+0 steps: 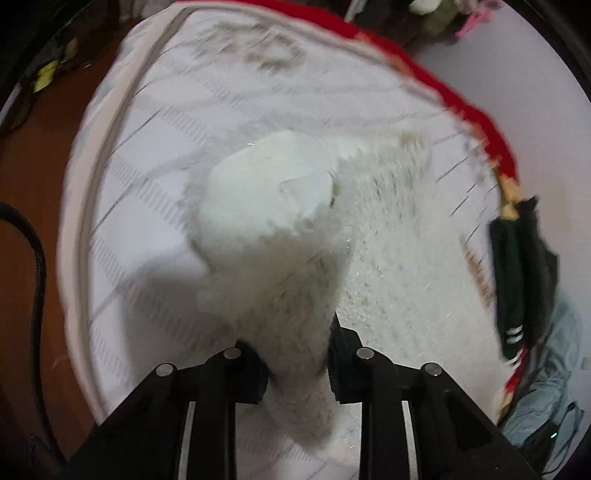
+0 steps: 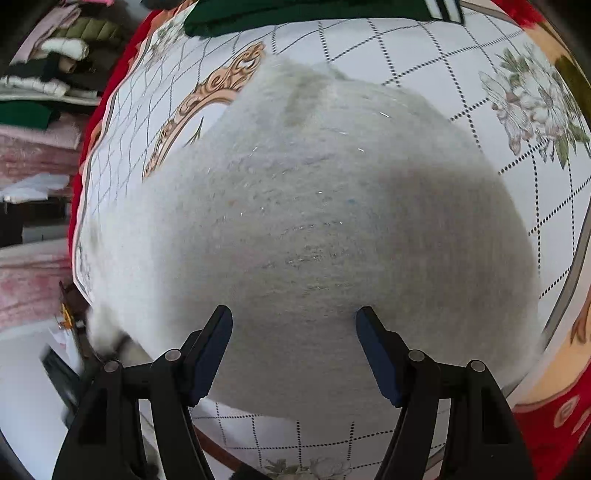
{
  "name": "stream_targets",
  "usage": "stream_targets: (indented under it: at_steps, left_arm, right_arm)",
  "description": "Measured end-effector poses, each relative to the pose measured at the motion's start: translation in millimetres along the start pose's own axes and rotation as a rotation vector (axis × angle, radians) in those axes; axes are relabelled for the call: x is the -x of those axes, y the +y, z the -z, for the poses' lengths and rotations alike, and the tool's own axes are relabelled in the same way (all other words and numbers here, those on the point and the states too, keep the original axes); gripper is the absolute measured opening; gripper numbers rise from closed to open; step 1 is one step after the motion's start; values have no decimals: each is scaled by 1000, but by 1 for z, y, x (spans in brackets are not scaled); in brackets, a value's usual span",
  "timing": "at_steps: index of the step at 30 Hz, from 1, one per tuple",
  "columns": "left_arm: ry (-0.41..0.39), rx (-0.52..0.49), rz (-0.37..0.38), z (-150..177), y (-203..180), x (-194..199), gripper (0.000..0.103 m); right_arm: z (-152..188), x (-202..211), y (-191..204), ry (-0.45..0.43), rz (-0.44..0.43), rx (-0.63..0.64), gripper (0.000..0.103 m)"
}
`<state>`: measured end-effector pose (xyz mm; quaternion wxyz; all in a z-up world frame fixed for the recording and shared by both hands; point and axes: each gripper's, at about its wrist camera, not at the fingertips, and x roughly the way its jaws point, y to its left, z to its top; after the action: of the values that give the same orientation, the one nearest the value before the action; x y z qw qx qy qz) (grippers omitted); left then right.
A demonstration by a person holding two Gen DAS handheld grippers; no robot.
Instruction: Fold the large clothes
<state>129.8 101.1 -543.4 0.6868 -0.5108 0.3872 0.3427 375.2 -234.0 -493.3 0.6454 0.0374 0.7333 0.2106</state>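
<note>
In the left wrist view, the left claw (image 1: 295, 354) is pinching a raised fold of the white sweater (image 1: 273, 236) above the patterned blanket (image 1: 155, 155); the fuzzy knit may be slipping free. In the right wrist view, the right claw (image 2: 293, 350) is hovering wide and empty over the sweater (image 2: 314, 221), so the lifted fold could drag the body askew.

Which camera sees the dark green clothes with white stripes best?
The left wrist view: the dark green garment hangs there at the table's right edge, its white stripes visible, though blurred. The right wrist view catches only a strip of it along the top, cut off by the frame.
</note>
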Motion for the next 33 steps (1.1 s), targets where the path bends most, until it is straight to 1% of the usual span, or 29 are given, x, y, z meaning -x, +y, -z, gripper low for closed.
stream_targets:
  at_steps: [1,2,3,4,6,8,9,10,11,12,14,15,17,18,19,20,21,22,23,24,25,27,29,30,32,33]
  left_arm:
    - [-2,-3,29,-8,0,-4,22]
    - [16,2,78,-18,2,-13,22]
    - [47,26,116,-24,4,-25,27]
    - [75,55,156,-29,18,-26,31]
    - [122,113,195,-28,34,-40,37]
    - [132,138,256,-27,43,-47,45]
    - [128,129,271,-27,42,-47,54]
    - [117,107,279,-28,36,-49,62]
    - [109,89,268,-29,31,-51,66]
    - [97,67,252,-30,23,-53,72]
    - [68,39,208,-31,3,-59,74]
    - [37,28,184,-34,-10,-63,74]
    - [-11,11,147,-36,-20,-64,73]
    - [-34,-13,119,-36,-27,-63,45]
    - [-37,-32,121,-37,-30,-64,19]
    - [-45,-56,105,-38,-35,-62,19]
    - [-78,-93,64,-39,-45,-55,18]
    - [-103,-120,49,-41,-52,-50,18]
    - [-132,-154,38,-42,-60,-40,18]
    - [-155,-177,34,-43,-64,-31,18]
    - [-185,-202,36,-46,-67,-16,17]
    - [-232,-223,56,-51,-68,15,17]
    - [-251,-224,75,-55,-62,42,17]
    - [-254,-226,77,-55,-57,49,17]
    - [-249,-235,62,-54,-40,61,18]
    - [-231,-227,62,-55,-34,56,18]
  right_arm:
    - [0,-1,3,3,-2,6,72]
    - [0,-2,6,6,-5,11,72]
    - [-1,-3,9,8,-7,16,72]
    - [-3,-4,11,8,-1,13,72]
    - [-8,-5,14,0,3,8,72]
    - [-15,-8,15,-14,12,-4,71]
    - [-19,-11,15,-18,17,-10,71]
    - [-23,-15,14,-14,24,-19,71]
    - [-27,-20,14,-6,27,-28,71]
    - [-31,-27,11,8,24,-45,71]
    - [-35,-33,9,22,20,-57,71]
    - [-37,-35,8,28,17,-57,71]
    - [-39,-37,9,34,12,-54,71]
    - [-39,-38,9,36,11,-53,71]
    - [-40,-38,10,39,11,-50,71]
    - [-42,-39,12,44,13,-42,71]
    - [-43,-39,15,50,23,-32,71]
    - [-45,-38,17,55,28,-29,70]
    - [-47,-35,22,51,29,-23,65]
    - [-47,-31,25,42,30,-13,54]
    - [-49,-25,33,26,29,9,48]
    - [-50,-20,44,22,1,24,37]
    - [-52,-25,54,31,-25,29,31]
    - [-52,-32,61,45,-26,36,29]
    - [-54,-58,73,102,-2,62,24]
    - [-55,-74,78,133,22,74,24]
